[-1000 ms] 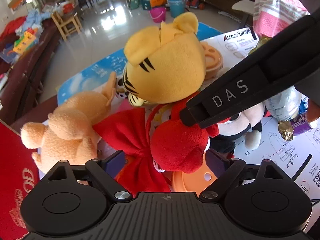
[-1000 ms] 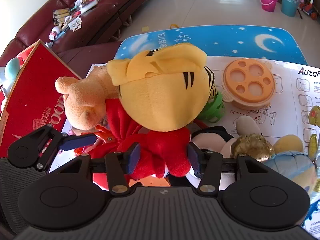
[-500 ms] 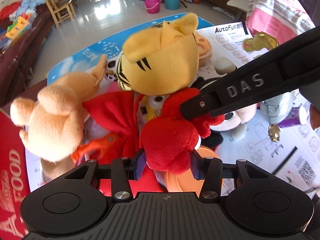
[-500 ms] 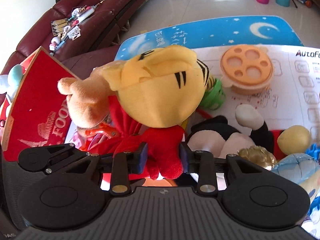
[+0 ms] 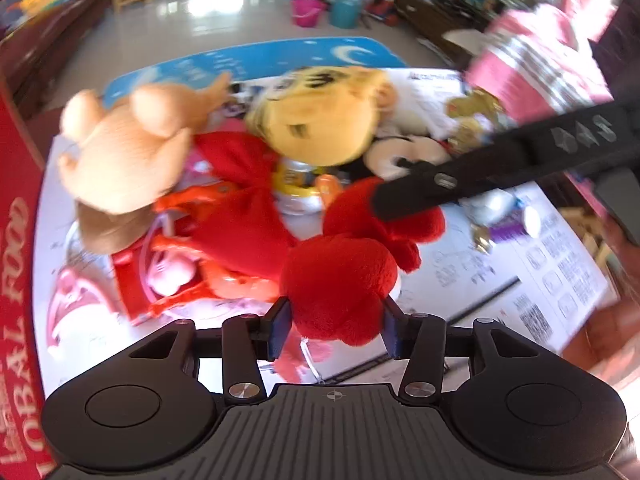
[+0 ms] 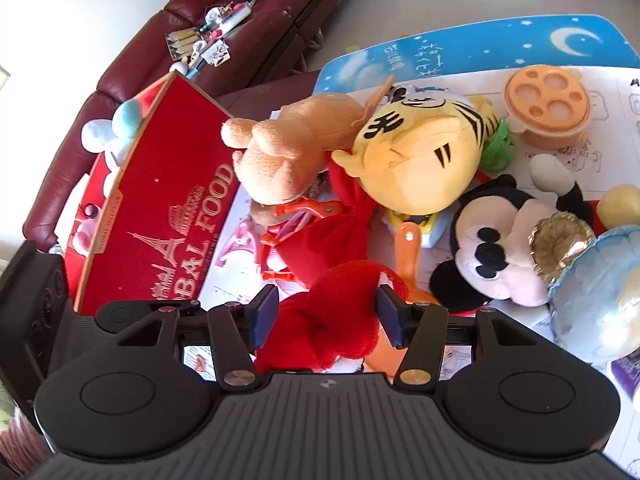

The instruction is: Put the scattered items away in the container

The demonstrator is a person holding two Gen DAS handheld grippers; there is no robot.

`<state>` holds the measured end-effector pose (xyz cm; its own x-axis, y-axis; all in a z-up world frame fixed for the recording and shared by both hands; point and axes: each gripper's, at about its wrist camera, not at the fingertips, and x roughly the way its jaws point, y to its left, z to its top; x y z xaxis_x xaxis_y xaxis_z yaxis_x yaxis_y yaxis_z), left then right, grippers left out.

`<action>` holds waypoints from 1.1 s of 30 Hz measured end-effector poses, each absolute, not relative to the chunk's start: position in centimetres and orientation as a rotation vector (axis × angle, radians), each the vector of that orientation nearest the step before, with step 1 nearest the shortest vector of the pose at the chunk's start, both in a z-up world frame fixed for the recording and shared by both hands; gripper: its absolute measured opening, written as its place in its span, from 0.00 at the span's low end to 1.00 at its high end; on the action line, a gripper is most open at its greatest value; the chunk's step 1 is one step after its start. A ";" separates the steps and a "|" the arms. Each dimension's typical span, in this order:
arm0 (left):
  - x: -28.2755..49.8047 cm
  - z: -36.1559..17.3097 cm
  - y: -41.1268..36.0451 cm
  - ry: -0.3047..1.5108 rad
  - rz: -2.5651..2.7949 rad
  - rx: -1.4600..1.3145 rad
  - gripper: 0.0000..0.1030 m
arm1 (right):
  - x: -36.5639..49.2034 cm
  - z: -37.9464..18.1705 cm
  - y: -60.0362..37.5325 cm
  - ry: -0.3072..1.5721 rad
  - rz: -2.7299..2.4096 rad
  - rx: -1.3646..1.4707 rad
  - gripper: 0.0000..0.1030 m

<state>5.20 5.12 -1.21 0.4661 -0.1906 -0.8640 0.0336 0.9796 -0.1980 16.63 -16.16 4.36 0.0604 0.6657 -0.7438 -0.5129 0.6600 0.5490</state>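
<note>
A tiger plush with a yellow head (image 6: 416,168) and red clothes lies tipped back among the toys, blurred in the left wrist view (image 5: 324,120). My left gripper (image 5: 334,326) is shut on one of its red limbs (image 5: 336,284); both pads press into the plush. My right gripper (image 6: 326,318) has another red limb (image 6: 340,312) between its jaws, which are opening. One right finger (image 5: 480,176) crosses the left wrist view and lies against the upper red limb. The red cardboard box (image 6: 160,208) stands open at the left.
A tan plush (image 6: 288,152) leans against the tiger. A black-and-white mouse plush (image 6: 500,248), an orange lidded tub (image 6: 546,108), a pale blue foil item (image 6: 592,292) and pink toys (image 6: 244,240) lie on the paper sheet (image 6: 612,128). A maroon sofa (image 6: 200,60) runs behind.
The left gripper closed on the red limb. The right jaws closed, then widened again. The tiger's head tipped back from upright, and both views shifted toward the red box.
</note>
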 end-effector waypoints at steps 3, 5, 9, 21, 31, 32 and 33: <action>5.3 -1.3 6.5 1.086 -0.064 -0.251 0.55 | 16.3 4.2 -16.0 1.217 0.883 0.154 0.58; 5.9 -1.6 7.5 1.083 -0.012 -0.287 0.58 | 16.1 4.0 -16.0 1.224 0.872 0.153 0.58; 6.9 -1.7 8.6 1.072 0.028 -0.342 0.55 | 16.2 3.4 -16.3 1.226 0.834 0.136 0.58; 7.1 -1.2 9.7 1.016 0.094 -0.268 0.65 | 17.6 2.4 -16.1 1.233 0.779 0.141 0.58; 7.2 -1.2 9.7 1.001 0.078 -0.223 0.67 | 18.4 3.9 -12.0 1.159 0.839 0.077 0.58; 7.2 -1.2 9.6 1.001 0.075 -0.216 0.69 | 18.5 4.1 -11.4 1.141 0.845 0.056 0.58; 7.2 -1.3 9.5 1.001 0.074 -0.209 0.69 | 18.5 4.1 -10.8 1.120 0.849 0.025 0.58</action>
